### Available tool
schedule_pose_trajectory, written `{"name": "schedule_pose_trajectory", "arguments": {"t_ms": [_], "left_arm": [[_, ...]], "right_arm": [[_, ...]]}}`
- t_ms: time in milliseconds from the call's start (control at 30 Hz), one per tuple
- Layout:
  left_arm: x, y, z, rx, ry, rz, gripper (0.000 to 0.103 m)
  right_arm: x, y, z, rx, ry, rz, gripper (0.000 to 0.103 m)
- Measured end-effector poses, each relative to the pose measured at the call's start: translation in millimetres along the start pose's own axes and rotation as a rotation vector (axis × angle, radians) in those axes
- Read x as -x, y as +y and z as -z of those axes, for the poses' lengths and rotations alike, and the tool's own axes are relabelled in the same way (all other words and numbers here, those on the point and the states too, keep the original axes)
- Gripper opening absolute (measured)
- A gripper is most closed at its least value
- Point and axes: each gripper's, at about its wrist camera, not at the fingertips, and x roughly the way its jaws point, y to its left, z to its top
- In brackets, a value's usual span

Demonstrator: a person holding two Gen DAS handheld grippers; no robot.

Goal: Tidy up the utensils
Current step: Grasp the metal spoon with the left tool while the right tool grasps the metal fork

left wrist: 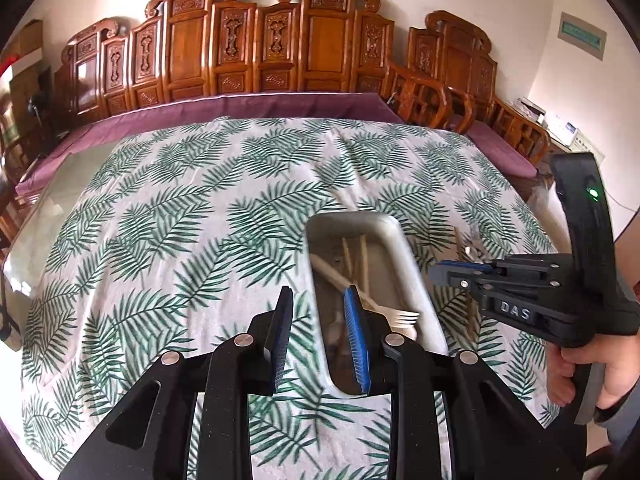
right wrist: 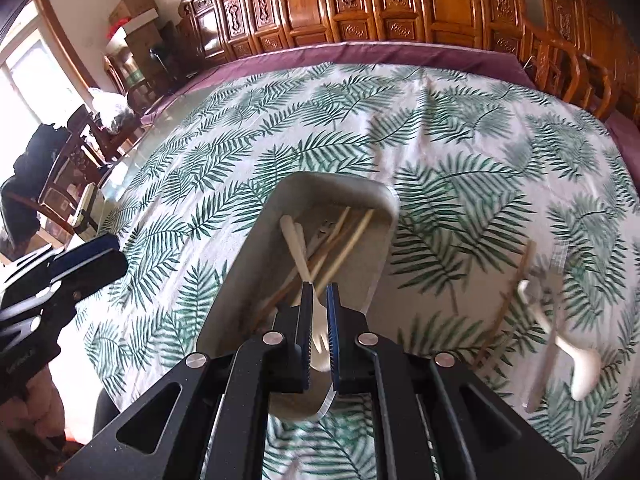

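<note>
A white cloth [right wrist: 460, 152] printed with green fern leaves covers the tabletop ahead of both tools, and a plum-purple edge [left wrist: 248, 104] shows beyond it. Just ahead of the right tool [right wrist: 319, 292] lies a pale grey tray [right wrist: 256, 236] holding tan chopsticks [right wrist: 356, 236] and a cream fork [right wrist: 298, 248]. To that tool's right lie a cream spoon [right wrist: 576, 360] and another tan stick [right wrist: 516, 280]. The left tool [left wrist: 318, 294] is black, its pads [left wrist: 356, 336] blue. Behind stands carved reddish-brown furniture [left wrist: 256, 40].
</note>
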Motion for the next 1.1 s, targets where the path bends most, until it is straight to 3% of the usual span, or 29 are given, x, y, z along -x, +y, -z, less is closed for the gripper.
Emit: {"name": "schedule_pose_trajectory", "arguments": {"t_ms": [300,567,933,1100], "left_arm": [[-10,-47,-1,-0.037,0.006,0.062,0.026],[-26,-87,-1,-0.073,0.029,0.108,0.027],[-44,-114,-5,-0.111,0.049,0.126,0.029],[-56,-121,-5,-0.125,0.066,0.126,0.029]], "right_arm": [[51,-52,44,0.011,-0.020,0.088,0.009],[68,-104,65,-0.048,-0.025,0.145,0.014],[39,-141,72,-0.078,0.034,0.178,0.014],[12,-162,68,-0.087,0.078,0.191,0.022]]}}
